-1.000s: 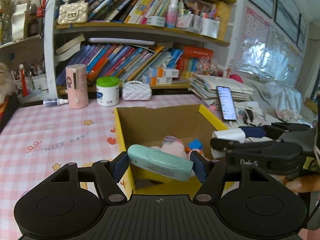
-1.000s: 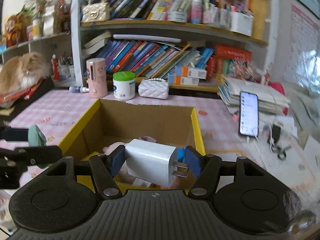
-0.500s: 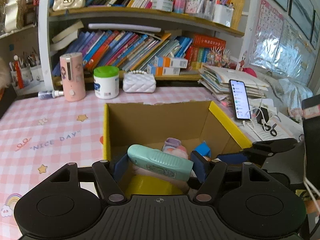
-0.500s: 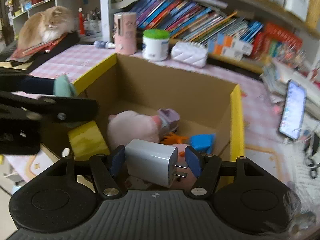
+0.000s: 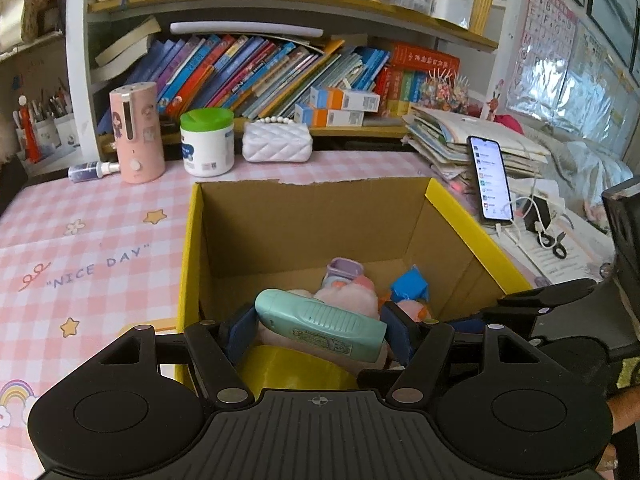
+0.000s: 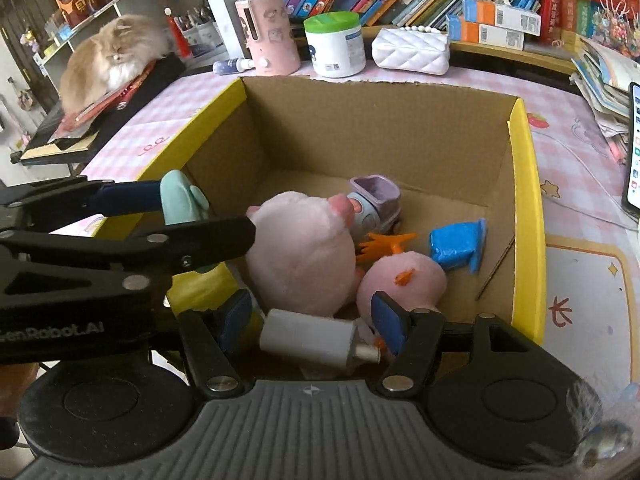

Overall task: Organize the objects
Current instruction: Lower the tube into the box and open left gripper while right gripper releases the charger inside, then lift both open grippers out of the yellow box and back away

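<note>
An open cardboard box with yellow rims (image 5: 472,222) (image 6: 524,184) stands on the pink checked table. My left gripper (image 5: 318,330) is shut on a mint-green tube (image 5: 320,324) and holds it over the box's near edge; the tube also shows in the right wrist view (image 6: 180,200). My right gripper (image 6: 310,322) is open over the box. The white charger plug (image 6: 310,338) lies loose between its blue pads (image 6: 386,322), apart from them. Inside the box lie pink plush toys (image 6: 300,256), a lilac toy (image 6: 374,204) and a blue piece (image 6: 458,244).
A pink dispenser (image 5: 138,132), a green-lidded jar (image 5: 207,142) and a white purse (image 5: 277,144) stand behind the box under bookshelves. A phone (image 5: 490,180) leans on a stack of books at the right. A cat (image 6: 112,56) lies at the far left.
My right gripper dipped into the box and opened; the charger plug slid free of its pads. My left gripper moved forward over the box edge, still holding the tube.
</note>
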A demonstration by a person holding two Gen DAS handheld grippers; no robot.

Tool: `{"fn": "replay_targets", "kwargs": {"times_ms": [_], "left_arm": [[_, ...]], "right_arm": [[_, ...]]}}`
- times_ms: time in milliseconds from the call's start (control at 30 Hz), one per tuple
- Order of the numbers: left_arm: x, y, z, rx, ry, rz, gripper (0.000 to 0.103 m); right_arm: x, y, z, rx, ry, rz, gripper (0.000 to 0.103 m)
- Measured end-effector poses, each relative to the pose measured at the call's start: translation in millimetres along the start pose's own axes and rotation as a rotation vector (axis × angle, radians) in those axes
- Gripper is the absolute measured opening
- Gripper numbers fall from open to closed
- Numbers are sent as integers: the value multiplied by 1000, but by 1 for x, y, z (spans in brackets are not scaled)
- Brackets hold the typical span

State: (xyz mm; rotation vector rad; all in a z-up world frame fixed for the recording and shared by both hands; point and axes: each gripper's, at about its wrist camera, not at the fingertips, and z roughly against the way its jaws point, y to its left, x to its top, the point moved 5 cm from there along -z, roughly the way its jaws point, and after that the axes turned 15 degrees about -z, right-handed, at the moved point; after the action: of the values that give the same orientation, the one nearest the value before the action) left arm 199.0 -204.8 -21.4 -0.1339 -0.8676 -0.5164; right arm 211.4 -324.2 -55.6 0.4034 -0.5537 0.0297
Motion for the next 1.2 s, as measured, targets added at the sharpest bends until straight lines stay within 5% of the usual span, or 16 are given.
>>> {"fn": "replay_targets", "kwargs": {"times_ms": [233,367,533,800,1200], "left_arm": [[1,-1,-7,7,18,0,67],[-1,0,-12,12,29,2,67],[-3,-4,-20,39,51,-35,68],[-3,-7,-20,69,57,-27,88],[1,-16,33,86,-59,-45,98]], "right_arm": [[-2,5,11,-32,-78,46,68],[-8,12,30,-13,-142,83,87],[-21,11,52,-74,-273,139,88],[-25,3,59,-80,-292,91,88],[-33,6,73,-116,-358,38,94]]}}
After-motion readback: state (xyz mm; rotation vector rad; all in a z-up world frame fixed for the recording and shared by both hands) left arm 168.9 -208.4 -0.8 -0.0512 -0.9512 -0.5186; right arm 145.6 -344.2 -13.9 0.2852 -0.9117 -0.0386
